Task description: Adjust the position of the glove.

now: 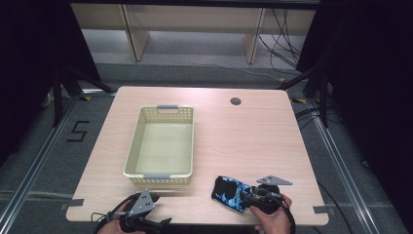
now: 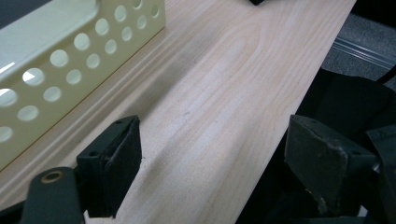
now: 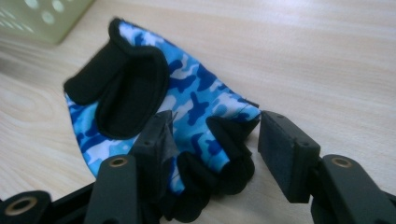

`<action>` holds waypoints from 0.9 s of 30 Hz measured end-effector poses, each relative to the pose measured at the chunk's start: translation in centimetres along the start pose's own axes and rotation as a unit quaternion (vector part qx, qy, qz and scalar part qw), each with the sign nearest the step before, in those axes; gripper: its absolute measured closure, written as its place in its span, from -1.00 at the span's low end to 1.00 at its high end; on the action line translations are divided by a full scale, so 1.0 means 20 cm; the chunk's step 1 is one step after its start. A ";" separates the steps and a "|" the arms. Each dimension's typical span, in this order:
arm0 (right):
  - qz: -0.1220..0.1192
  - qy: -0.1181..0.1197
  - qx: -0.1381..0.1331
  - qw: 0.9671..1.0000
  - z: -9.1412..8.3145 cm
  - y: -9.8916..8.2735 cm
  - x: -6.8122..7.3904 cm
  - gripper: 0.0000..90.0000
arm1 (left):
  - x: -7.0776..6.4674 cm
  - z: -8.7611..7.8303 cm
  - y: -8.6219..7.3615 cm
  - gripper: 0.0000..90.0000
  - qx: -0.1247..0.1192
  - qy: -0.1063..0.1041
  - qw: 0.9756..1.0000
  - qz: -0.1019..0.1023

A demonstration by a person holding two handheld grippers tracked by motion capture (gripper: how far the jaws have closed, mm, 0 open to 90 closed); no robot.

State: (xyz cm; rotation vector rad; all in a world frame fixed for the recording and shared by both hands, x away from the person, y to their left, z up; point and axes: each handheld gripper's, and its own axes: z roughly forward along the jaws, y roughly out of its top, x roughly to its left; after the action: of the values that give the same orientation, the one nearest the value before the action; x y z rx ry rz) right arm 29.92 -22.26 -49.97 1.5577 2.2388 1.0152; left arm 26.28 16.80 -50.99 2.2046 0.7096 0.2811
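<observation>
A fingerless glove (image 1: 228, 191) in blue camouflage print with black trim lies flat near the table's front edge, right of the middle. My right gripper (image 1: 246, 198) reaches it from the right. In the right gripper view the jaws stand apart around the glove's (image 3: 187, 98) black finger openings. One of the pads (image 3: 161, 140) rests against the fabric and the other is clear of it, so the right gripper (image 3: 215, 135) is open. My left gripper (image 1: 157, 217) hovers at the front left edge. In its own view the left gripper (image 2: 210, 154) is open over bare wood.
A cream perforated basket (image 1: 134, 146) with nothing in it stands left of the middle of the wooden table (image 1: 253, 141); its wall (image 2: 70, 60) is close to the left gripper. A round cable hole (image 1: 235, 101) sits at the back right. Dark curtains flank the table.
</observation>
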 end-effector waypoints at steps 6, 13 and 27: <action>-0.039 -0.009 0.026 0.999 0.02 0.00 0.03 0.28 | 0.01 -0.01 0.00 -0.59 0.002 0.000 1.000 0.015; -0.039 0.020 0.023 0.999 0.02 -0.01 0.01 0.68 | 0.00 0.01 0.00 -0.59 0.001 -0.001 1.000 -0.001; -0.052 0.087 0.019 0.995 0.04 -0.01 -0.07 0.75 | -0.04 0.08 0.08 -0.50 -0.014 -0.048 0.997 -0.053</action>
State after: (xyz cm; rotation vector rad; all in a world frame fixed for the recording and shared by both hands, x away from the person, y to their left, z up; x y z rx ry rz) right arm 30.81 -23.25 -50.86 1.3975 2.4406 1.1248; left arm 27.04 14.50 -50.90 2.1310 0.7632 0.1293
